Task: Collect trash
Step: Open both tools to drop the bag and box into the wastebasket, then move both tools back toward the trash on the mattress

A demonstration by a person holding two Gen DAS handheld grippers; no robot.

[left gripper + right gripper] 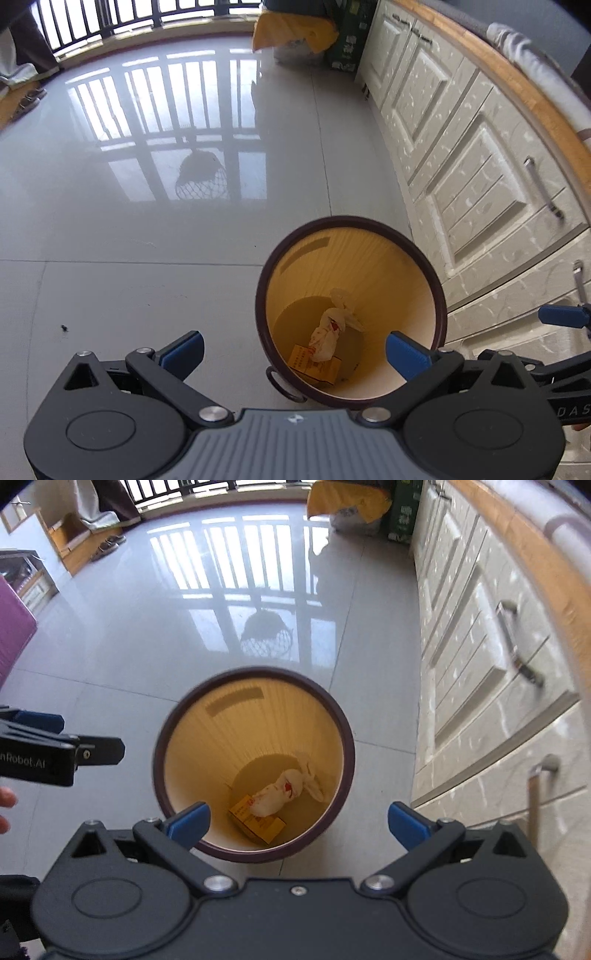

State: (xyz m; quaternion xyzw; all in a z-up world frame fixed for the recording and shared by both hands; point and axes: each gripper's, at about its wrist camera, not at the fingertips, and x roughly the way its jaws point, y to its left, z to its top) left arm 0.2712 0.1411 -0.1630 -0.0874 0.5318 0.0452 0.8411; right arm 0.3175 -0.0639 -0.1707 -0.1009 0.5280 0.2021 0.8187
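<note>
A round bin [441, 295] [347, 746] with a dark brown rim and a pale wood-grain inside stands on the grey tile floor. At its bottom lie a crumpled white bag [328, 338] [280, 792] and a small yellow carton [314, 369] [258, 821]. My left gripper [295, 350] hangs open above the bin's near left side, nothing between its blue pads. My right gripper [297, 825] is open too, over the bin's near edge, empty. In the right wrist view the left gripper shows at the left edge [51, 753]; a blue pad of the right gripper [561, 315] shows in the left wrist view.
White cabinet fronts [480, 177] [480, 664] with metal handles run along the right, close to the bin. A yellow cloth over boxes [295, 31] stands at the far end by a barred window. A purple object [13, 627] is at the left. A small dark speck [64, 327] lies on the floor.
</note>
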